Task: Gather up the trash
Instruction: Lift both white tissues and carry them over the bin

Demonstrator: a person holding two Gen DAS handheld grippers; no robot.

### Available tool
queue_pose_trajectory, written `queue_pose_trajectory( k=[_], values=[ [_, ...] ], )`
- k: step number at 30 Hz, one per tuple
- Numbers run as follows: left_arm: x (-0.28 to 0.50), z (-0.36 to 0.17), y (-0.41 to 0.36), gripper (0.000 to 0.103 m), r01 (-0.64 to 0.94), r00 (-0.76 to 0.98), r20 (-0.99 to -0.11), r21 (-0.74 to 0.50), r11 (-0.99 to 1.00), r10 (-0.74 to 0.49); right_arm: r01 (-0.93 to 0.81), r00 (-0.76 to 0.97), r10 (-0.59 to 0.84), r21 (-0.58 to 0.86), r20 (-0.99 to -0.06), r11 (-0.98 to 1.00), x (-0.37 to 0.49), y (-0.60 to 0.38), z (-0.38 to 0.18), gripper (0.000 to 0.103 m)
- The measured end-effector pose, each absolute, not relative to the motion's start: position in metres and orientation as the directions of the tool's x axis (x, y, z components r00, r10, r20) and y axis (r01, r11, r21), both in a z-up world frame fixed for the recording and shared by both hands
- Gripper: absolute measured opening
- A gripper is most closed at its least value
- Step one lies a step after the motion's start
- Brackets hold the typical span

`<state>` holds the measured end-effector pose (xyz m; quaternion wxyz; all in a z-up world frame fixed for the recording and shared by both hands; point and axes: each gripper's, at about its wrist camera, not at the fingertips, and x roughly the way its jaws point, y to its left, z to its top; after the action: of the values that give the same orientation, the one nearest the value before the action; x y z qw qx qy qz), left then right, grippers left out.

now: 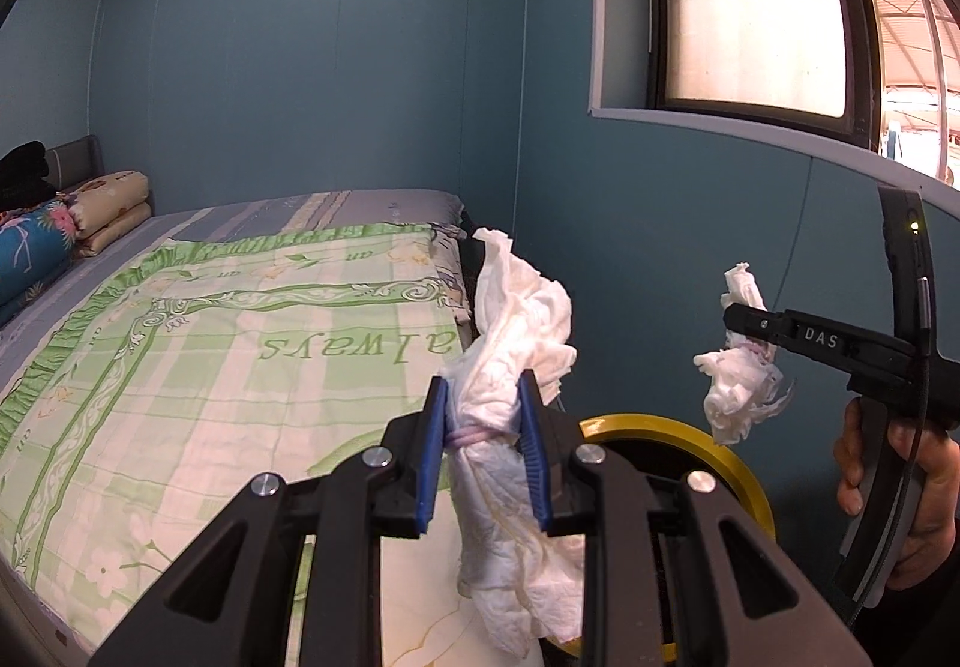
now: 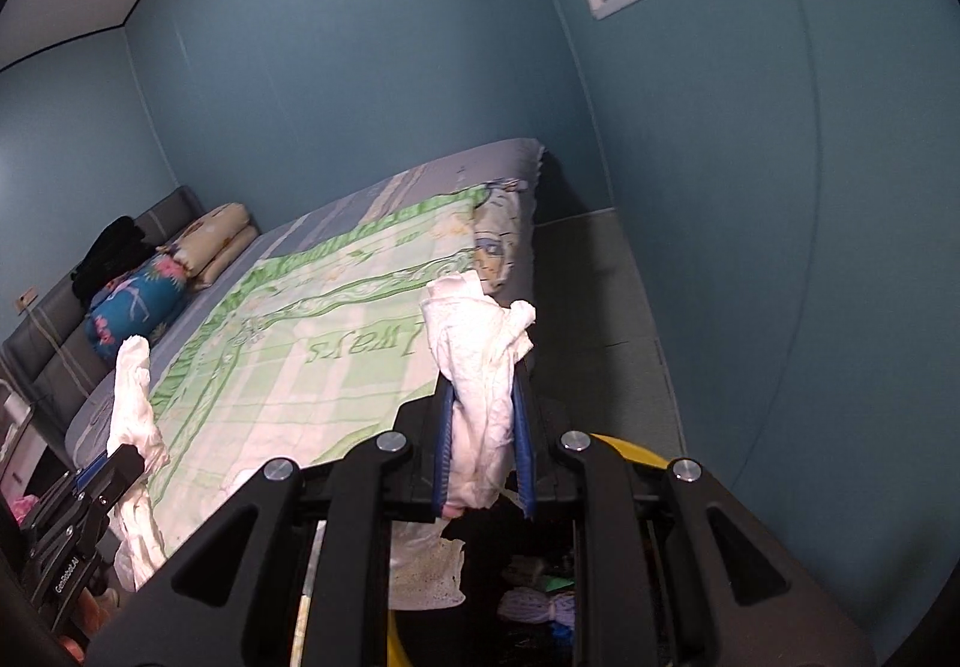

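In the left wrist view my left gripper point(image 1: 483, 385) is shut on a crumpled white tissue wad point(image 1: 522, 319) that sticks up above the blue pads and hangs below them. Further right, a hand holds my right gripper point(image 1: 741, 325), shut on a smaller tissue wad point(image 1: 738, 397). Under both sits a dark bin with a yellow rim point(image 1: 708, 439). The right wrist view shows my right gripper point(image 2: 483, 382) clamped on its tissue point(image 2: 474, 319) above the bin's yellow rim point(image 2: 636, 448). My left gripper point(image 2: 123, 463) holds its tissue point(image 2: 132, 397) at the lower left.
A bed with a green plaid quilt point(image 1: 240, 355) fills the left, with folded bedding and pillows point(image 1: 108, 211) at its head. Blue walls and a window point(image 1: 750, 6) close off the right side. Inside the bin lie paper scraps and a bundle of pale cord point(image 2: 540, 604).
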<state>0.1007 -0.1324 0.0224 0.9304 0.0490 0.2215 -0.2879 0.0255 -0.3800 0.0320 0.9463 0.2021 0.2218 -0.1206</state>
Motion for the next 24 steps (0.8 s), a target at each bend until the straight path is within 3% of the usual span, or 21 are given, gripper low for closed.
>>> queue_pose_trajectory(
  k=[10, 24],
  values=[
    [0.109, 0.003, -0.169, 0.022, 0.589, 0.686, -0.493, -0.053, 0.806, -0.534, 0.381, 0.859, -0.225, 0.279, -0.461, 0.882, 0.021, -0.399, 0.01, 0.017],
    [0.128, -0.043, -0.201, 0.023, 0.609, 0.598, -0.604, -0.085, 0.789, -0.527, 0.407, 0.807, -0.239, 0.216, -0.539, 0.888, 0.036, -0.41, -0.021, 0.017]
  ],
)
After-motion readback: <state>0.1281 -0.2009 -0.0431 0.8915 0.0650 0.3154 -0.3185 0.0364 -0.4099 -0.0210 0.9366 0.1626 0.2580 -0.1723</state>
